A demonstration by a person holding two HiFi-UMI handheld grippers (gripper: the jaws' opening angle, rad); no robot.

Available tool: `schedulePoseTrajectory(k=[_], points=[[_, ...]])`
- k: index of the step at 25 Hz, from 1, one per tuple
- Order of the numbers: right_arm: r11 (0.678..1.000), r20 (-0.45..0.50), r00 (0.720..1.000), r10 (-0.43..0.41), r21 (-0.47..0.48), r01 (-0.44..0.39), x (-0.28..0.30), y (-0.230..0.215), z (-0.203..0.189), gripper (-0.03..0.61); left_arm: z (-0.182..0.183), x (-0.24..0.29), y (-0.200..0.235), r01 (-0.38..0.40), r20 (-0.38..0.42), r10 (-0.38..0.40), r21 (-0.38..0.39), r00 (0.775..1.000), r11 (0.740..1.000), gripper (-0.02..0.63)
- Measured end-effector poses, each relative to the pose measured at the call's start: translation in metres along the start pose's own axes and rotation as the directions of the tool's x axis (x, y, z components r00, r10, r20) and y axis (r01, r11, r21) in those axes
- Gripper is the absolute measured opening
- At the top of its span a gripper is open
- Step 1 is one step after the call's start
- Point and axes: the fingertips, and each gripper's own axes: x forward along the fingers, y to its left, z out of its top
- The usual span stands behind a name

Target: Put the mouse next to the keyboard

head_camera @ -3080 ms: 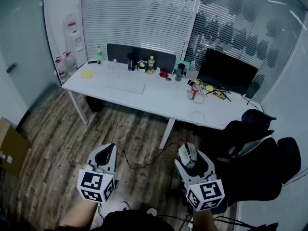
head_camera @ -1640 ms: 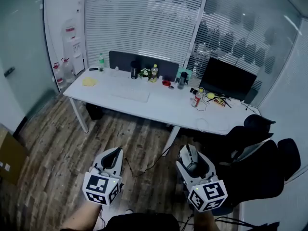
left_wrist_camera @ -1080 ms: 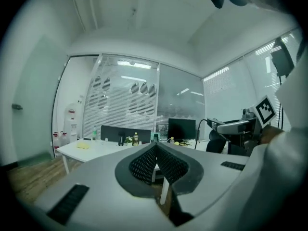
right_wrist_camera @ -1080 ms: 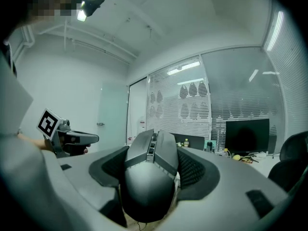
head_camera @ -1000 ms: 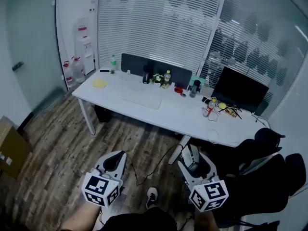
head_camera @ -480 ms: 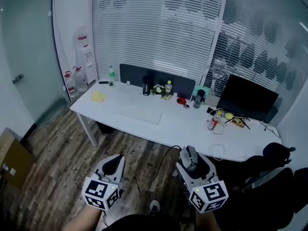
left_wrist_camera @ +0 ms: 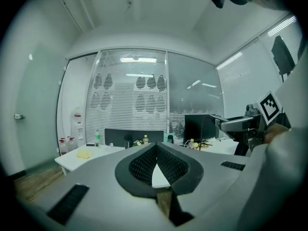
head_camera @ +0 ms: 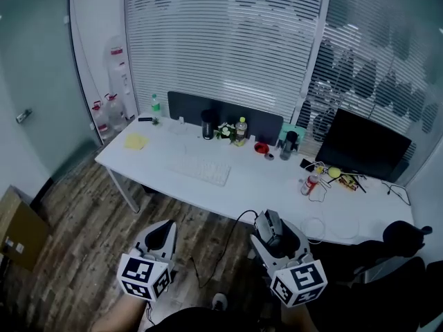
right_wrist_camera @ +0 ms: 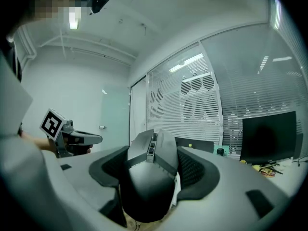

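The dark grey mouse (head_camera: 268,229) sits between the jaws of my right gripper (head_camera: 271,227), which is shut on it and held above the wooden floor in front of the desk. The right gripper view shows the mouse (right_wrist_camera: 148,177) filling the gap between the pads. My left gripper (head_camera: 161,235) hangs level beside it, shut with nothing inside; its pads (left_wrist_camera: 144,163) meet at the tip. The white keyboard (head_camera: 201,169) lies on the white desk (head_camera: 263,185), left of centre, well ahead of both grippers.
On the desk stand a black monitor (head_camera: 361,146), several bottles and cups along a dark partition (head_camera: 225,113), and a yellow cloth (head_camera: 135,142). A black chair (head_camera: 408,237) is at the right, a cardboard box (head_camera: 17,237) at the left, and a cable (head_camera: 221,247) on the floor.
Both grippers have travelled forward together towards the desk, which now looks nearer and larger. The mouse stays gripped in the right gripper and the left stays shut.
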Motion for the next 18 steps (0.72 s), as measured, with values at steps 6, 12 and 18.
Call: schedulePoseTrajectory(k=[6, 12, 18], points=[[1.000, -0.002, 1.000, 0.010, 0.009, -0.010, 0.018, -0.037, 0.000, 0.304, 0.008, 0.039, -0.010, -0.011, -0.004, 0.011, 0.014, 1.000, 1.000, 0.028], [0.999, 0.006, 0.999, 0.044, 0.013, -0.044, 0.036, -0.068, 0.001, 0.304, 0.015, 0.075, -0.018, -0.025, -0.021, 0.026, 0.035, 0.999, 0.999, 0.028], [0.999, 0.002, 0.999, 0.050, 0.019, -0.050, 0.057, -0.086, -0.003, 0.304, 0.012, 0.101, -0.004, -0.040, -0.052, 0.042, 0.036, 0.998, 0.999, 0.028]])
